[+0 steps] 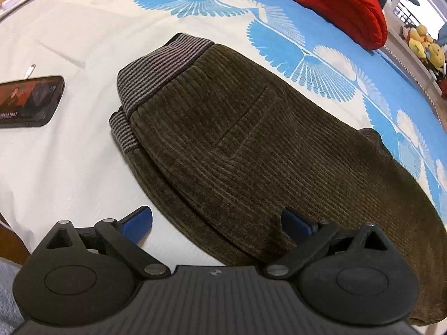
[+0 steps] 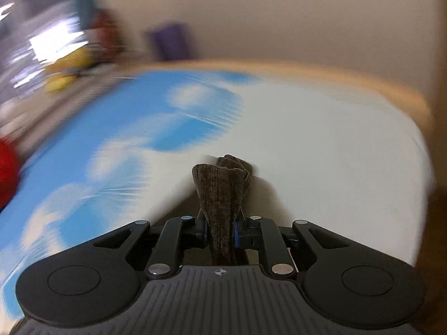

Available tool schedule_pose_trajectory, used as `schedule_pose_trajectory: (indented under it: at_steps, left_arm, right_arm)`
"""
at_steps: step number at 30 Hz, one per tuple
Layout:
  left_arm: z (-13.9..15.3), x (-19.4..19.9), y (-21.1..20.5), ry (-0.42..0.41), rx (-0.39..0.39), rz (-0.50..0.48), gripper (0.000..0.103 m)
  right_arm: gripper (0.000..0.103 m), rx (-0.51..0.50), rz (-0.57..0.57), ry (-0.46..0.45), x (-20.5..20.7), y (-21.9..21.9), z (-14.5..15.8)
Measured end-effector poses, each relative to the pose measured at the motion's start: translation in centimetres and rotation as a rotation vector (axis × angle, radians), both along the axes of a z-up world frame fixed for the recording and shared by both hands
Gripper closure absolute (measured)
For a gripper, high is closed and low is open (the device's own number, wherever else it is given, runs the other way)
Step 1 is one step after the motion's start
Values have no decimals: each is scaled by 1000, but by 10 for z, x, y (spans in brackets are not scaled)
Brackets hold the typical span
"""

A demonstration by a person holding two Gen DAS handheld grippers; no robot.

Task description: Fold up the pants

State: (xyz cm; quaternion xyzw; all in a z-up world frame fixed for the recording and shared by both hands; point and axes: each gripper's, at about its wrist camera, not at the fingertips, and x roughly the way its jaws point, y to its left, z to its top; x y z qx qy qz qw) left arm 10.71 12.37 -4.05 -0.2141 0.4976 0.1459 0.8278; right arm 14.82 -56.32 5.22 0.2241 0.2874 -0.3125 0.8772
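The left gripper (image 1: 218, 223) is held wide apart with nothing between its fingers, over the near hem of the pants (image 1: 237, 139). The right gripper (image 2: 220, 229) is clamped on a bunched fold of corduroy. The pants lie mid-bed (image 1: 69, 42); a phone (image 1: 28, 102) is seen toward the left edge, a red bag (image 1: 335, 2) at the far corner.

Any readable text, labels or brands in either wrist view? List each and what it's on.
Nothing legible.
Phone: a white text line low on its lit screen, too small and warped to read.
Left gripper and right gripper: a small round emblem on each body, no letters.
Pants: no tag or label showing.
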Motion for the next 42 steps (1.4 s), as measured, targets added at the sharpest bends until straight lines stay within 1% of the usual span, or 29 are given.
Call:
schedule_pose_trajectory:
  at_steps: [3,4,6,7,8,10,11,12,13,14,15,16,17,18,19,21,24,26,27,29,31,32,33,36,38,39,40,41,42]
  left_arm:
    - [2,-2,2,-7,-11,14,3]
    - [4,-3,2,-12,-11,16,3]
    - [6,-4,2,-21,-9,19,3]
    - [6,-5,2,-22,-8,17,3]
    - [6,-5,2,-22,-9,13,3]
    - [6,-7,3,-21,-10,13,3]
    - [6,-8,4,-20,-7,12,3]
    - [6,-8,5,-20,-4,12,3]
    - [6,-9,5,-20,-1,12,3]
    - [6,-10,5,-20,0,12,3]
    - [5,-10,5,-20,-1,12,3]
    - [5,-10,6,-18,-5,11,3]
    - [5,-9,6,-17,-9,13,3]
    - [6,-9,6,-20,-14,16,3]
    - [7,-10,7,-26,-13,18,3]
    - [8,-11,6,-31,-7,14,3]
    - [7,-11,5,-28,-2,6,3]
    - [8,-13,9,-29,-5,18,3]
    - [9,-14,11,-34,-10,28,3]
    - [11,-16,15,-45,-19,45,3]
    - [13,-16,18,-53,-23,57,3]
    - [14,-16,19,-54,-22,58,3]
    - [14,-16,19,-52,-20,57,3]
    - [12,-16,16,-43,-16,41,3]
    - [12,-16,13,-43,-11,25,3]
    - [12,-16,12,-44,-6,21,3]
    - [11,-16,11,-44,-1,18,3]
    - [10,-15,10,-43,-1,15,3]
    - [10,-14,10,-43,-4,13,3]
  right_arm:
    - [87,-141,291,-73,23,84,37]
    - [87,-203,403,-91,26,120,44]
    - [87,-317,637,-102,23,188,46]
    - [87,-374,782,-100,16,225,39]
    - [87,-422,903,-79,9,255,29]
    - [87,-501,1150,26,-8,310,-9]
    - [87,-525,1276,105,-19,334,-36]
    - [87,-533,1357,165,-28,348,-58]
    - [86,-541,1407,216,-36,359,-79]
    - [86,-625,1412,218,-47,367,-96]
    - [86,-711,1431,194,-55,372,-100]
    - [86,-741,1448,196,-55,373,-98]
    - [86,-684,1438,197,-49,368,-91]
    - [86,-591,1412,195,-40,360,-84]
    - [86,-528,1381,187,-32,354,-78]
    - [87,-451,1298,153,-15,349,-63]
    - [87,-402,1169,81,17,336,-25]
    - [87,-403,1090,37,43,327,8]
    - [87,-413,1070,11,53,323,23]
    - [87,-443,1082,-41,61,321,50]
    - [87,-462,1156,-61,54,327,59]
    - [87,-487,1215,-51,43,334,54]
    - [87,-511,1279,-28,30,343,42]
    - [87,-528,1431,104,-1,367,-19]
    - [85,-508,1476,219,-12,377,-64]
    - [85,-503,1467,213,-18,378,-77]
    - [83,-549,1456,173,-25,381,-81]
    - [82,-592,1468,169,-26,385,-80]
    - [82,-582,1470,171,-21,385,-76]
